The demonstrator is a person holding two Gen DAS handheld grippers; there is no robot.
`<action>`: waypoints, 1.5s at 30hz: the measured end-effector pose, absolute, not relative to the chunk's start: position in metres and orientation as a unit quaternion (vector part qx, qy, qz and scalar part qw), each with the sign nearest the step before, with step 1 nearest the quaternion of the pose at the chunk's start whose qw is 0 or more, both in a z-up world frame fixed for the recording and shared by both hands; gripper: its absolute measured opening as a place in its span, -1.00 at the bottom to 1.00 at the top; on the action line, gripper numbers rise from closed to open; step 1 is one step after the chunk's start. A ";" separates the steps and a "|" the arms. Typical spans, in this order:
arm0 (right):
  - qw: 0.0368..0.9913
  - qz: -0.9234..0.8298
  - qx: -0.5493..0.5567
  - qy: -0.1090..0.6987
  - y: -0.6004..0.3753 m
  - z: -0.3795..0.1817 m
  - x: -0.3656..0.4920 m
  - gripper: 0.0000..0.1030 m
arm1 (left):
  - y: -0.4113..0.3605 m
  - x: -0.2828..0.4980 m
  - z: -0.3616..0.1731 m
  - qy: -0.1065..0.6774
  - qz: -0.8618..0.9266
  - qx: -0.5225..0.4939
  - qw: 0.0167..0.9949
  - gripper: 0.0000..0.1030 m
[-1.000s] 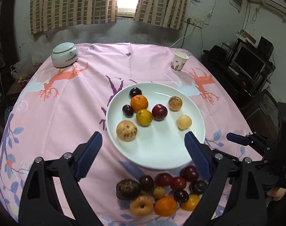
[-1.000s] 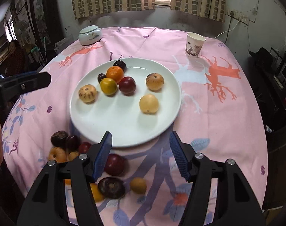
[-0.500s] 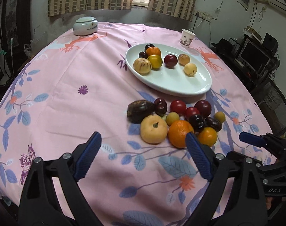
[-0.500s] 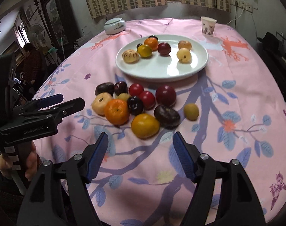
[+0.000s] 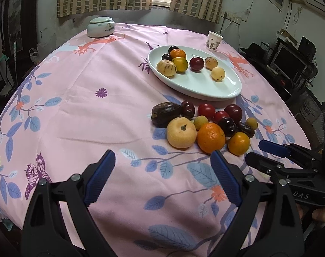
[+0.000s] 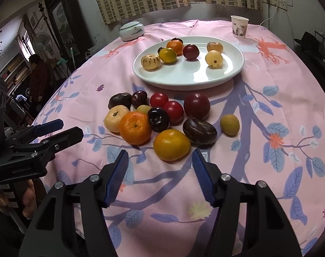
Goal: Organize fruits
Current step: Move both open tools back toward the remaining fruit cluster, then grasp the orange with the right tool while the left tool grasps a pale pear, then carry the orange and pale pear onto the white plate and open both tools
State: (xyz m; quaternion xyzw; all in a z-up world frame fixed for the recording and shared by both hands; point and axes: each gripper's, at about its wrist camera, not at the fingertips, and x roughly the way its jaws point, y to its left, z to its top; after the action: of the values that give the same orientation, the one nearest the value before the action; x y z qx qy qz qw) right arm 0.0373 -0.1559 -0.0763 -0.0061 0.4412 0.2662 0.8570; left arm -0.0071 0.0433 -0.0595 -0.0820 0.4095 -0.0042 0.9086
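Fruit lies in two groups on a round table under a pink tablecloth (image 5: 98, 111) printed with leaves. A white plate (image 6: 183, 79) holds seven pieces, among them a mandarin and a dark red plum. In front of the plate a loose cluster (image 6: 160, 120) sits on the cloth: an orange mandarin (image 6: 135, 127), a yellow-orange fruit (image 6: 172, 144), red and dark plums, a pale apple-like fruit. The left gripper (image 5: 162, 171) hovers above bare cloth, jaws wide, nothing between them. The right gripper (image 6: 160, 169) sits just short of the yellow-orange fruit; its jaws have just been closing, empty and half-wide. A lidded jar (image 5: 100, 26) and paper cup (image 5: 214, 40) stand beyond the plate.
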 end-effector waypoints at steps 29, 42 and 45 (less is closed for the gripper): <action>0.853 0.247 0.028 0.459 -0.182 -0.083 0.038 -0.22 | 0.020 0.080 -0.100 0.464 -0.017 -0.055 0.884 0.05; 0.856 0.262 0.041 0.444 -0.181 -0.071 0.029 -0.22 | 0.015 0.026 -0.071 0.445 -0.060 -0.077 0.890 -0.11; 0.857 0.264 0.039 0.441 -0.179 -0.069 0.025 -0.22 | 0.017 0.020 -0.062 0.434 -0.061 -0.079 0.895 -0.11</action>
State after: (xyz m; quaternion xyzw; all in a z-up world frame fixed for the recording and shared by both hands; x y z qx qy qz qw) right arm 0.0247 -0.1791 -0.0692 0.0395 0.4407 0.2635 0.8572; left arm 0.0199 0.0174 -0.0622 -0.0789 0.4344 -0.0607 0.8952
